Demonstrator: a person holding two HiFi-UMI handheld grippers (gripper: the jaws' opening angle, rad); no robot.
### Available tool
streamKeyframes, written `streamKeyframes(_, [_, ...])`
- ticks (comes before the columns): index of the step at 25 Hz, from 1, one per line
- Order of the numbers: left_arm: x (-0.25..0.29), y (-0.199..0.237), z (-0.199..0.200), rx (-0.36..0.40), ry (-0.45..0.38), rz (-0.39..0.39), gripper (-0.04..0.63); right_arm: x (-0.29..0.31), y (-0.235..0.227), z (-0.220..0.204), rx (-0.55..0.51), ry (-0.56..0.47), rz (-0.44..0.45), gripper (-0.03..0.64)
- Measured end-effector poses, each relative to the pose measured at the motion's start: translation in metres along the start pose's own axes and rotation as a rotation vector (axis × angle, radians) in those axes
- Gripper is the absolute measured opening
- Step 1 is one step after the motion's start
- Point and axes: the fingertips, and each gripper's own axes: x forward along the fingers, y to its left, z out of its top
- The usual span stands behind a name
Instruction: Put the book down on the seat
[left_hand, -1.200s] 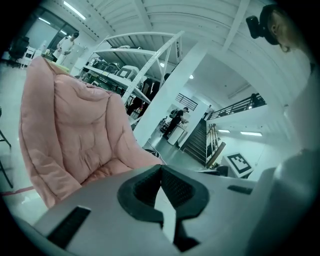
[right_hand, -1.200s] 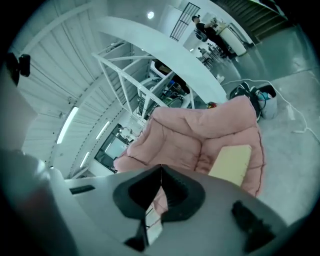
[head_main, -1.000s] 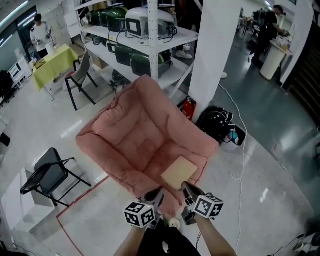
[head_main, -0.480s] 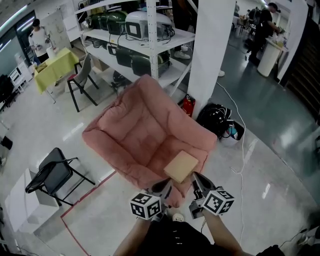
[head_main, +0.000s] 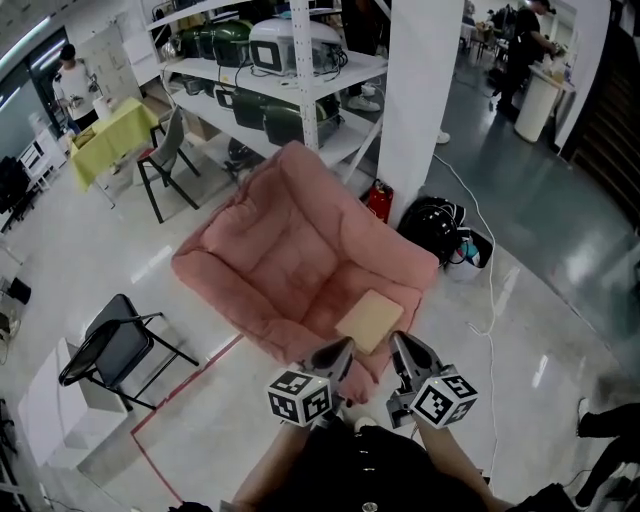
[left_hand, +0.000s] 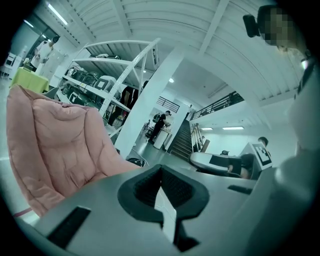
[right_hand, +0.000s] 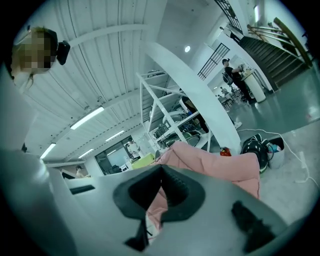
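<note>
The book (head_main: 369, 320), a plain tan slab whose cover print cannot be made out, is laid flat on the pink seat (head_main: 280, 250). It is found at the front corner nearest the person, close to the padded rim but inside it. The left gripper (head_main: 340, 350) and the right gripper (head_main: 402, 343) are held over that front edge, one to each side of the book and apart from it. In the left gripper view the pads (left_hand: 142, 187) are seen closed together with nothing between them. In the right gripper view the pads (right_hand: 142, 192) are likewise closed and empty.

The only clear marking is carried by the left cube (head_main: 300, 397) and the right cube (head_main: 445, 400): black-and-white square patterns.

Open glossy floor (head_main: 540, 340) is seen to the right of the seat, crossed by a white cable (head_main: 487, 300). A white pillar (head_main: 420, 100) is set close behind the seat's right side. At its foot are a red fire extinguisher (head_main: 379, 201), its label too small to read, and a black bag (head_main: 437, 226). A metal rack (head_main: 300, 70) is set behind the backrest. To the left, a black folding chair (head_main: 115, 345) is placed well apart from the seat, with a red tape line (head_main: 185, 385) marked on the floor between them.
</note>
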Motion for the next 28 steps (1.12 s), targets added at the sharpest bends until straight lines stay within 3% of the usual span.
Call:
streamKeyframes(9, [0.0,-0.001,0.0,0.022,0.005,-0.013,0.009,-0.009,0.005,-0.004,0.05,-0.081,-0.008,0.014])
streamKeyframes(28, [0.002,0.0,-0.017,-0.001,0.034,-0.011,0.009,-0.016,-0.013,-0.019,0.042,-0.034,-0.08,0.012])
